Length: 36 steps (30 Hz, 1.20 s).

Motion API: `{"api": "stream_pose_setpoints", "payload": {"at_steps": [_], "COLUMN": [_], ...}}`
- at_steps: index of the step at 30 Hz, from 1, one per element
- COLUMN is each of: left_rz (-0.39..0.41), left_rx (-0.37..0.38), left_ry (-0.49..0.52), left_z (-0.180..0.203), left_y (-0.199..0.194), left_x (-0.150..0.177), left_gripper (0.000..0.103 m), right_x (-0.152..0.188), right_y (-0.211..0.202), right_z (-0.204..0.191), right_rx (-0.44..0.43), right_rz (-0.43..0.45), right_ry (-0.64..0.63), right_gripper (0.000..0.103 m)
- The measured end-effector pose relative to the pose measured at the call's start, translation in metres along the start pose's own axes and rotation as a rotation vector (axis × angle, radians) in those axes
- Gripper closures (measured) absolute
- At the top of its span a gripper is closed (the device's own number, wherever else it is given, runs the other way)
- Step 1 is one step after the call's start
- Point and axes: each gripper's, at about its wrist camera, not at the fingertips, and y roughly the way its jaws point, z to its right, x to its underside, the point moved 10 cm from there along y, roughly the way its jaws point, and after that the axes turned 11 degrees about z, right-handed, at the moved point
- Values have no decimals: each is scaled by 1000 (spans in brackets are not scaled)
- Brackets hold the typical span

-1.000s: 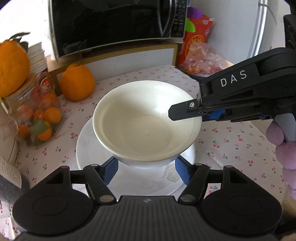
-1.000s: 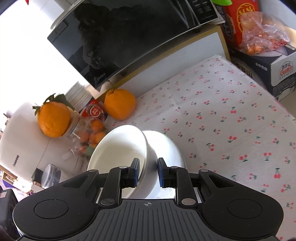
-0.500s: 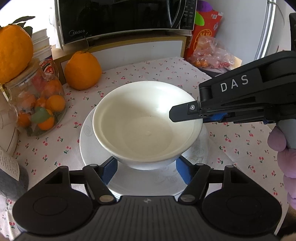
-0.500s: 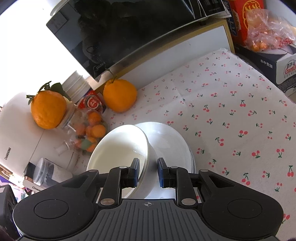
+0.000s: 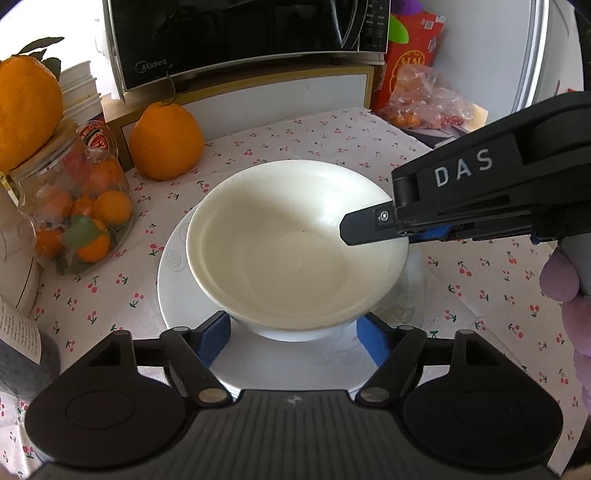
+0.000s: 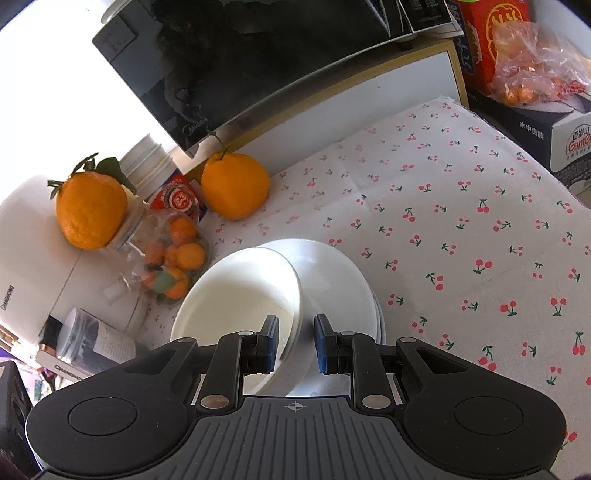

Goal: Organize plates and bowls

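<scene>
- The bowl [image 5: 295, 251] is seated on the plate [image 5: 177, 291], offset toward the plate's left edge; a wider strip of bare plate shows at the right and near sides.
- In the right wrist view, further rims are seen stacked under the plate [image 6: 340, 273].
- The left gripper [image 5: 293, 334] is placed at the bowl's near side, with the bowl's foot between its blue pads [image 5: 214, 338]. The jaws are opening; no pad is seen pressed on the bowl.
- The right gripper [image 6: 294, 341] is set astride the bowl's right rim: one finger [image 5: 365, 229] lies inside the bowl, the other outside the wall. The fingers are nearly together, with the rim between them; pad contact cannot be told.
- A gloved hand [image 5: 565, 288] is seen on the right gripper's handle.
- The cloth [image 6: 461, 229] is open to the right of the plate and behind it.
- Left of the plate, room is limited by a jar [image 5: 77, 214] of small fruit, near the plate's edge.
- An orange [image 5: 166, 142] stands behind the bowl to the left, apart from it, against a cabinet that bears a microwave [image 5: 240, 33].
</scene>
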Motion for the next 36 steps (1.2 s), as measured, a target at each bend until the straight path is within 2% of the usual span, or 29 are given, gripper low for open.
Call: {"api": "stream_pose_setpoints", "payload": {"at_steps": [2,7,10,15,22,36], "left_rz": [8,8,-3,-7,-15,-14], "left_rx": [1,1,1,6,23,45], "left_ry": [0,-35,-39,-7,-2,-1], "left_z": [0,-4,-4,2,2,-2], "left_y": [-1,-3,-3,-9,-16,-45], "left_x": [-1,-4,-2,-2,-1,6], "left_gripper": [18,9,8,6,4,3], "right_x": [2,2,2,-2,-4,-16], "right_y": [1,0,0,-3,-7,-28], "right_z": [1,2,4,9,7,13], "right_rx": [2,0,11,16,13,8], "right_rz": [-9,-21,-25,-19,-12,16], "right_ry": [4,17,19,45,35,12], "right_gripper": [80,79,65,52,45,42]}}
